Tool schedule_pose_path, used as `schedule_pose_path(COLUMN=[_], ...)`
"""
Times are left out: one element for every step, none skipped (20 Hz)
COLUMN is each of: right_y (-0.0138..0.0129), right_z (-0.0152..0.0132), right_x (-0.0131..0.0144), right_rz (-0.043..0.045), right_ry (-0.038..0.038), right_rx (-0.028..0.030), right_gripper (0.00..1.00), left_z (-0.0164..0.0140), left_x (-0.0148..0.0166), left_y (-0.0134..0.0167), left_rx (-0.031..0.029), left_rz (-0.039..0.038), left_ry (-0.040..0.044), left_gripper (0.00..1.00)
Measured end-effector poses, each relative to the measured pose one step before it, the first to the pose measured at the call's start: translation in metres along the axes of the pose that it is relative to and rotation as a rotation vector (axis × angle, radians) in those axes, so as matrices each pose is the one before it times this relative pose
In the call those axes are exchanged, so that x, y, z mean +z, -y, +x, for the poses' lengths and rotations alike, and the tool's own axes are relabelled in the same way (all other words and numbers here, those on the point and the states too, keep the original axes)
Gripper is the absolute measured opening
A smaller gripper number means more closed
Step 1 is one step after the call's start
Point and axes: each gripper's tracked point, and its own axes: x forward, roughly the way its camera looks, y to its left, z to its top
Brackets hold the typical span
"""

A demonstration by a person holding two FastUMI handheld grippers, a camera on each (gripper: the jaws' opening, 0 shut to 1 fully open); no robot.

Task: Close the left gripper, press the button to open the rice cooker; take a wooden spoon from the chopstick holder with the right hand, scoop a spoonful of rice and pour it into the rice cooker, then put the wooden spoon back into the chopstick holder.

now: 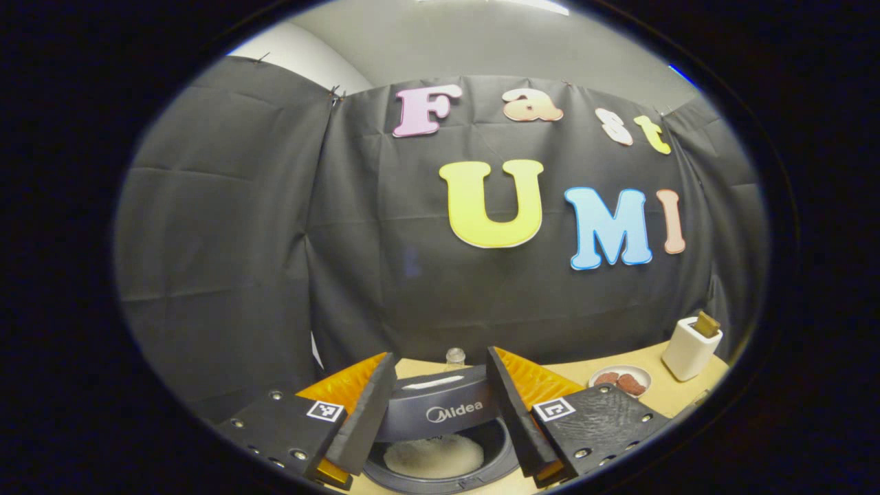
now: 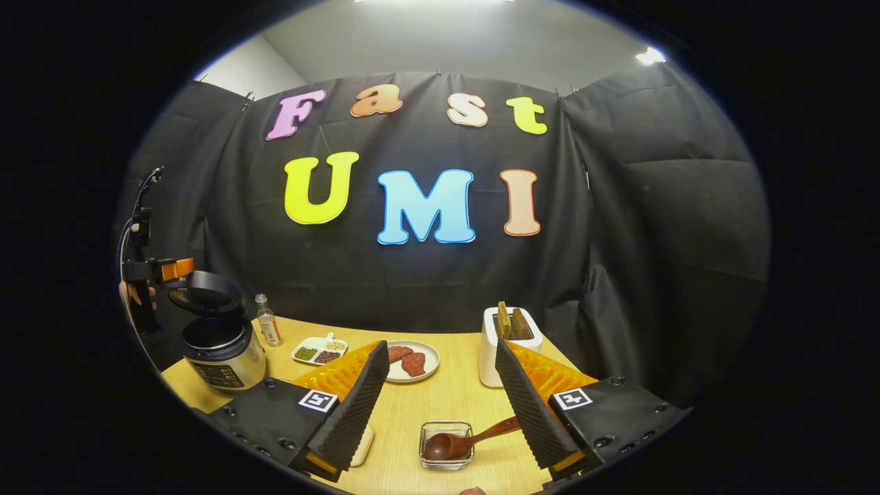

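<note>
In the left gripper view my left gripper [image 1: 440, 354] stands open just over the rice cooker [image 1: 440, 412]. Its lid is up, and white rice [image 1: 433, 455] lies in the pot below. The right gripper view shows the same cooker [image 2: 221, 354] at far left with its lid [image 2: 204, 292] raised, and the left gripper [image 2: 172, 268] held by a hand just above it. My right gripper [image 2: 440, 344] is open over the table. A wooden spoon [image 2: 459, 441] rests with its bowl in a small glass dish [image 2: 445, 445]. Its handle runs up behind the right finger. The white chopstick holder [image 2: 505, 347] stands beyond.
On the wooden table [image 2: 440, 399] are a plate of red meat [image 2: 412, 361], a divided dish of beans [image 2: 320, 350] and a small bottle [image 2: 268, 323] beside the cooker. The left gripper view shows the plate [image 1: 622, 380] and holder [image 1: 691, 347] at right.
</note>
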Motion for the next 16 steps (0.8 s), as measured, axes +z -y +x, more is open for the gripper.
schedule_pose_path(right_y=[0.00201,0.00216,0.00173,0.00138,0.00095,0.00132,0.00128,0.00002,-0.00014,0.00077,0.00062,0.00004,0.00041,0.00116,0.001,0.00149], right_z=[-0.0013,-0.00065,-0.00096,-0.0008,-0.00177,0.00015,-0.00016,-0.0008,-0.001,0.00021,-0.00017,-0.00117,-0.00028,-0.00018,-0.0009,-0.00063], right_x=[-0.00135,-0.00077,-0.00039,-0.00012,-0.00004,-0.00157,-0.00135,-0.00089,0.00008,-0.00101,0.00015,-0.00056,-0.0002,-0.00042,0.00003,0.00066], right_rz=[0.00014,0.00068,0.00143,0.00197,0.00071,-0.00177,-0.00206,0.00039,0.00131,0.0001,-0.00017,-0.00121,-0.00211,-0.00254,-0.00127,0.00009], right_ry=[-0.00212,-0.00104,-0.00065,-0.00021,-0.00015,-0.00067,-0.00157,-0.00253,-0.00105,-0.00134,-0.00117,-0.00023,-0.00156,-0.00024,-0.00016,0.00287], right_rx=[0.00341,0.00335,0.00177,0.00352,0.00315,0.0024,0.00186,0.00334,0.00361,0.00142,0.00229,0.00163,0.00132,-0.00003,-0.00151,-0.00213], right_gripper=[0.98,0.98,0.98,0.98,0.98,0.98,0.98,0.98,0.98,0.98,0.98,0.98,0.98,0.98,0.98,0.98], left_z=[-0.00429,-0.00318,-0.0033,-0.00207,-0.0011,-0.00216,-0.00346,-0.00126,-0.0014,-0.0011,-0.00077,-0.00061,-0.00011,0.00079,-0.00022,0.00049], left_x=[-0.00627,-0.00515,-0.00533,-0.00562,-0.00455,-0.00569,-0.00549,-0.0051,-0.00608,-0.00559,-0.00751,-0.00646,-0.00718,-0.00867,-0.0087,-0.00779], left_y=[0.00161,0.00159,0.00159,0.00212,0.00546,0.00139,0.00127,0.00008,0.00165,0.00056,0.00168,0.00066,0.00097,0.00058,0.00118,0.00062], left_rx=[0.00178,0.00128,0.00078,0.00019,0.00045,0.00029,0.0003,0.0003,-0.00028,-0.00028,0.00035,0.00051,0.00022,0.00096,0.0016,0.00157], left_rz=[-0.00168,-0.00215,-0.00147,-0.00124,-0.00138,-0.00087,0.00032,-0.00057,-0.00211,-0.00297,-0.00252,-0.00109,0.00019,-0.00004,0.00228,0.00499], left_ry=[-0.00903,-0.00939,-0.00803,-0.0085,-0.00757,-0.00731,-0.00735,-0.00943,-0.00934,-0.01012,-0.01068,-0.00944,-0.01144,-0.01513,-0.01449,-0.01178], left_gripper=[0.84,0.86,0.85,0.85,0.85,0.84,0.84,0.84,0.84,0.84,0.84,0.84,0.84,0.84,0.84,0.85])
